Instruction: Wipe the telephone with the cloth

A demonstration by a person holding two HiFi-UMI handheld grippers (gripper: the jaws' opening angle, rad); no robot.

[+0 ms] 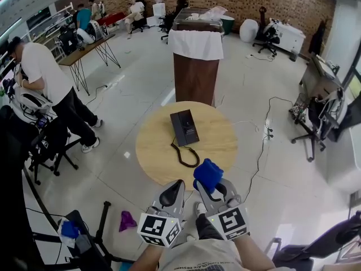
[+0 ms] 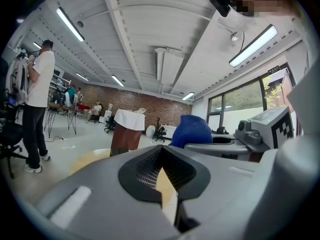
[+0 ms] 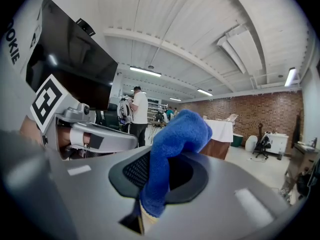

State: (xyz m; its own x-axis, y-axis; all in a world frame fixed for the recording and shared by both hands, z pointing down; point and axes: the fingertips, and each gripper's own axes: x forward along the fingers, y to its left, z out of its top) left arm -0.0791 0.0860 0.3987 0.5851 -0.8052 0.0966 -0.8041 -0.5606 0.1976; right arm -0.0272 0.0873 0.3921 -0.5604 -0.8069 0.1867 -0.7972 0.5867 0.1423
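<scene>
A dark telephone [image 1: 184, 127] lies on the round wooden table [image 1: 223, 140], its coiled cord [image 1: 184, 155] trailing toward the near edge. My right gripper [image 1: 210, 183] hovers at the table's near rim, shut on a blue cloth [image 1: 208, 174] that bulges out of its jaws; in the right gripper view the cloth [image 3: 172, 151] hangs pinched between the pads. My left gripper [image 1: 173, 192] sits beside it on the left, shut with nothing between its fingers, as the left gripper view [image 2: 161, 168] shows. Both grippers are short of the telephone.
A tall brown cabinet [image 1: 196, 66] draped in white cloth stands just behind the table. A person [image 1: 53, 89] in a white shirt stands at the left by office chairs. A purple rag [image 1: 127, 220] lies on the floor. Cables [image 1: 264, 130] run across the floor on the right.
</scene>
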